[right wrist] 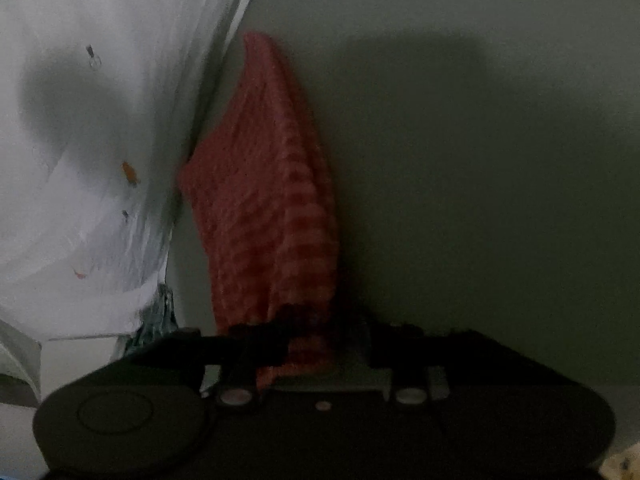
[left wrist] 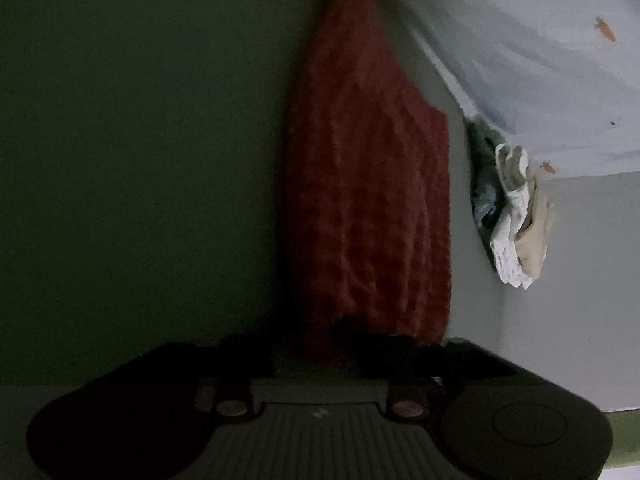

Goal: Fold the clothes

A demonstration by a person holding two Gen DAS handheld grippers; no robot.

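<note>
Mid-fold: red knit garment held off the bed sheet, spanning 2 tools. Left tool and right tool each partly closed, pinching 1 edge. Next, likely: lowering flat beside the far clothes pile.

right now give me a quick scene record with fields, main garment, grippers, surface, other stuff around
main garment: red knit garment, stretched out from both grippers
left gripper: garment's edge between its fingers; grip too dark to confirm
right gripper: garment's edge between its fingers; grip too dark to confirm
surface: dark green
nearby: white sheet with carrot print; small pile of pale clothes
</note>
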